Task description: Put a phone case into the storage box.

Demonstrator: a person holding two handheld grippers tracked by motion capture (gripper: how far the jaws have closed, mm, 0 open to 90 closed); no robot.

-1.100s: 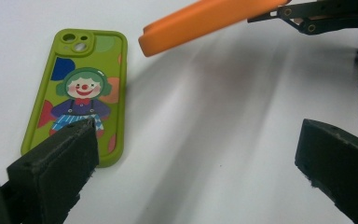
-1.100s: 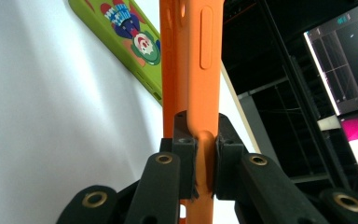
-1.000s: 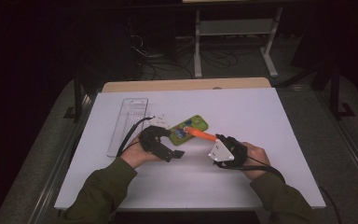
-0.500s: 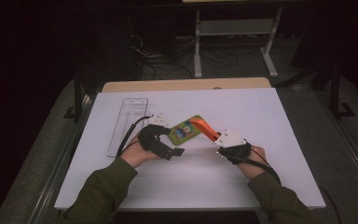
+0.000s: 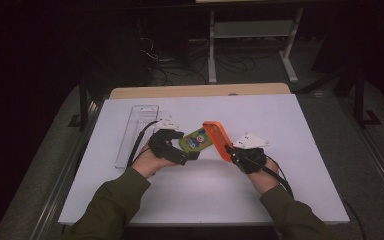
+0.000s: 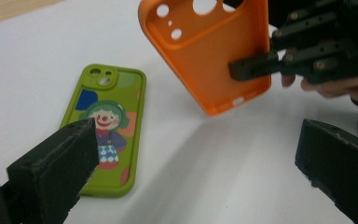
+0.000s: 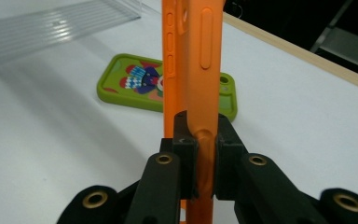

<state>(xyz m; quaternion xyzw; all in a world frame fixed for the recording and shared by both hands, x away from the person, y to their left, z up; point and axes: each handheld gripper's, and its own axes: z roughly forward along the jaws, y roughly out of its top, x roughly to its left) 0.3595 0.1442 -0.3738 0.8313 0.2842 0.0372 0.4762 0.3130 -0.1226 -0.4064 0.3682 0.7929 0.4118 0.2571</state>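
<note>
Nearest in the high view: two green sleeves [image 5: 111, 200] coming up from the bottom edge, each hand with a black set of tongs.

Under them, a big white table [image 5: 195, 200], flat and bare in front. Past its far edge, a strip of light wood [image 5: 200, 90]. Beyond that, a dark room with a grey floor, loose cables [image 5: 172, 60] and a pale metal stand [image 5: 252, 35] at about 12 o'clock.

Right tongs [image 5: 231, 154], at about 4 o'clock from the table's middle: pinched tight on the side wall of an orange phone case [image 5: 218, 139]. Squeezed so hard that the soft rim bends in between the two black pads [image 7: 187, 158] in the right gripper view. Case lifted off the table, tipped up on its edge, top end pointing to about 11 o'clock.

Orange case up close in the left gripper view [image 6: 209, 51]: bright, plain, hollow side showing, round holes near the top, a small slot at the bottom end, button bumps along the thin side.

Left tongs [image 5: 192, 156], at about 8 o'clock from the middle: jaws wide apart, nothing between them, hovering just above the table.

Green phone case [image 5: 196, 139] flat on the table between the two tongs, touching neither, with a clown picture [image 6: 105, 126] on it: green hair, red nose, blue and orange patches.

Farther off at 10 o'clock, a clear plastic tray [image 5: 136, 131] lying long and flat.
</note>
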